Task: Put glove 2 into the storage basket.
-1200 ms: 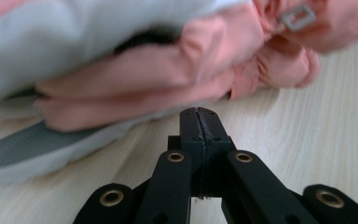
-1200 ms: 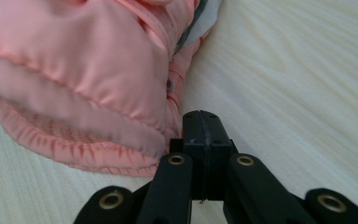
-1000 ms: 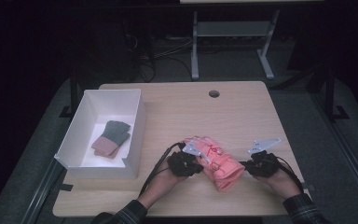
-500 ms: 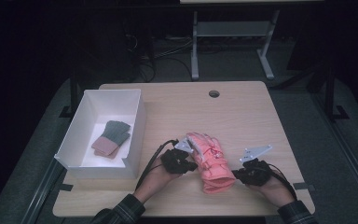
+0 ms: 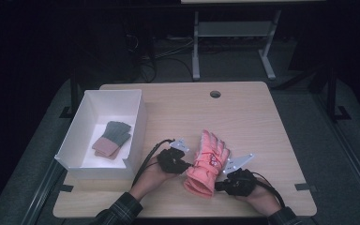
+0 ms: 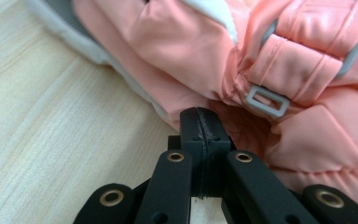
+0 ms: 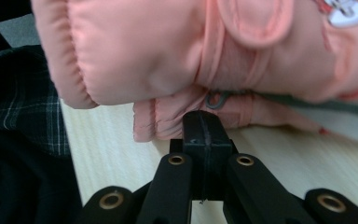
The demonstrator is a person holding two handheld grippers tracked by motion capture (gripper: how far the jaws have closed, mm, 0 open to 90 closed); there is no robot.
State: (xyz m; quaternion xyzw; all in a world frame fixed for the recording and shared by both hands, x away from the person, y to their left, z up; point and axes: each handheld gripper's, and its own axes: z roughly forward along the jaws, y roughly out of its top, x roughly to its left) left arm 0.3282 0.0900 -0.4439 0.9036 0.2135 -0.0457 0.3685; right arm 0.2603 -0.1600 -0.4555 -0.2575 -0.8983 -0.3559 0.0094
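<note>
One knit glove (image 5: 112, 139) (boxed (image 5: 136, 126)) left of pink gloves (image 5: 207, 161).

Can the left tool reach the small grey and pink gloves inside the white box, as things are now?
Probably yes. The left tool is shut beside the padded pink ski glove, and bare wooden table separates it from the open-topped white box holding the small grey and pink knitted gloves.

Left gripper (image 6: 200, 114) fingers pressed together, touching pink glove (image 6: 200, 51), wooden table (image 6: 51, 140)
</note>
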